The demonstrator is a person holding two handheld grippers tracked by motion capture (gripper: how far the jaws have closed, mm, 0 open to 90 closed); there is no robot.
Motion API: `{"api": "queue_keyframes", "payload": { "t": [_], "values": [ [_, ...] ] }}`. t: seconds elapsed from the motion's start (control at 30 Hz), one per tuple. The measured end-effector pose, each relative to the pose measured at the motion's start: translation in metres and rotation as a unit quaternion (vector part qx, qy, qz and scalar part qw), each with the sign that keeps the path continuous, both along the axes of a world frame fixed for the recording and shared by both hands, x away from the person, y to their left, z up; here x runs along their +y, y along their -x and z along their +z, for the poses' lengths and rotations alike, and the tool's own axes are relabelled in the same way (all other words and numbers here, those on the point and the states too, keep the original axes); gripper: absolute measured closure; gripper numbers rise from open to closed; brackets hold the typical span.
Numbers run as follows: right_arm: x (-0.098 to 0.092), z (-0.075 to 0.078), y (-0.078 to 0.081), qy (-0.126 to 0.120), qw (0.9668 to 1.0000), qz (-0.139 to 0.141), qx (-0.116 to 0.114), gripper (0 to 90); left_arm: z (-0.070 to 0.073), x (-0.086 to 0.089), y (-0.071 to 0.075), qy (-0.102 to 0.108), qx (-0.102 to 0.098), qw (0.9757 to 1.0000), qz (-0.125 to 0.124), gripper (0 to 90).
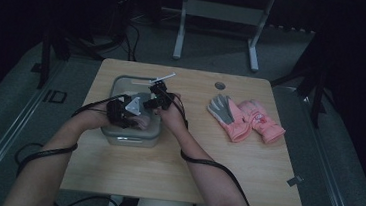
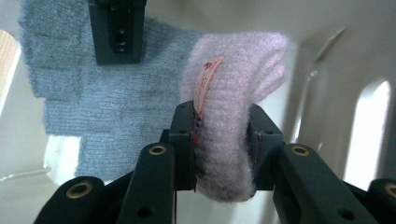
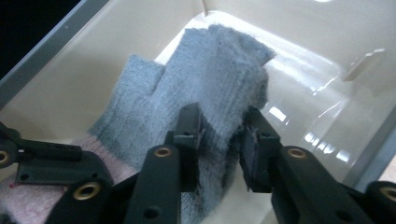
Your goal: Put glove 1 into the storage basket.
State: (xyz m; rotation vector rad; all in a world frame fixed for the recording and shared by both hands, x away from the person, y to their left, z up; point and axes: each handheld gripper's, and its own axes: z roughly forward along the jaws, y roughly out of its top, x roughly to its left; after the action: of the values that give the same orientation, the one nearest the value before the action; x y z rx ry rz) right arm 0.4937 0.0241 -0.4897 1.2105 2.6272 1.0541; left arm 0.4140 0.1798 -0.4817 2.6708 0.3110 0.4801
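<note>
A knitted glove, grey (image 3: 205, 74) with a fluffy pink cuff (image 2: 238, 70), hangs inside a clear plastic bin (image 1: 130, 139) on the left of the wooden table. My left gripper (image 2: 223, 135) is shut on the pink cuff, where a small label sticks up beside one pad. My right gripper (image 3: 222, 135) has the grey finger end between its pads and is shut on it. From above, both grippers (image 1: 137, 119) (image 1: 157, 100) reach down into the bin close together. In the left gripper view, one jaw of the right gripper rises over the grey knit (image 2: 93, 102).
Two pink gloves (image 1: 257, 120), one palm-up with a grey palm (image 1: 223, 110), lie on the right half of the table. A white stick (image 1: 165, 76) rests on the bin's far rim. Cables trail from both forearms. A metal stand (image 1: 218, 16) is behind the table.
</note>
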Motion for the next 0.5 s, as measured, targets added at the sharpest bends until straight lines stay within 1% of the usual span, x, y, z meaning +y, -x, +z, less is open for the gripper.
{"api": "queue_keyframes", "payload": {
  "t": [0.1,0.17,0.2,0.27,0.33,0.37,0.4,0.43,0.47,0.5],
  "values": [
    [-0.002,0.0,-0.001,-0.002,1.0,-0.007,-0.002,63.9,0.0,0.0,-0.005,-0.004,0.008,1.0,0.001,67.7],
    [-0.005,-0.001,-0.001,0.0,0.9999,-0.012,-0.005,62.8,-0.002,0.0,-0.009,-0.007,0.015,0.9999,0.001,67.6],
    [-0.006,-0.001,-0.001,-0.006,0.9999,-0.014,-0.002,61.3,-0.004,-0.001,-0.01,-0.009,0.018,0.9998,0.001,67.6],
    [-0.011,0.0,0.0,-0.014,0.9998,-0.012,-0.005,59.5,-0.005,-0.002,-0.011,-0.006,0.019,0.9998,-0.001,67.5],
    [-0.017,0.002,0.001,-0.025,0.9996,-0.016,-0.006,58.2,-0.006,-0.003,-0.011,-0.009,0.021,0.9997,0.001,67.1],
    [-0.017,0.002,0.001,-0.025,0.9996,-0.016,-0.006,58.2,-0.006,-0.003,-0.011,-0.009,0.021,0.9997,0.001,66.7],
    [-0.022,0.004,0.002,-0.033,0.9993,-0.016,-0.005,58.2,-0.008,-0.003,-0.011,-0.015,0.025,0.9996,0.003,66.7],
    [-0.031,0.008,0.005,-0.055,0.9983,-0.015,-0.006,57.9,-0.009,-0.003,-0.012,-0.015,0.03,0.9994,0.005,65.2],
    [-0.034,0.011,0.006,-0.063,0.9979,-0.014,-0.004,57.9,-0.009,-0.003,-0.012,-0.019,0.035,0.9992,0.008,63.0],
    [-0.038,0.014,0.008,-0.07,0.9975,-0.009,-0.004,57.5,-0.009,-0.003,-0.012,-0.018,0.038,0.999,0.014,59.6]
  ]
}}
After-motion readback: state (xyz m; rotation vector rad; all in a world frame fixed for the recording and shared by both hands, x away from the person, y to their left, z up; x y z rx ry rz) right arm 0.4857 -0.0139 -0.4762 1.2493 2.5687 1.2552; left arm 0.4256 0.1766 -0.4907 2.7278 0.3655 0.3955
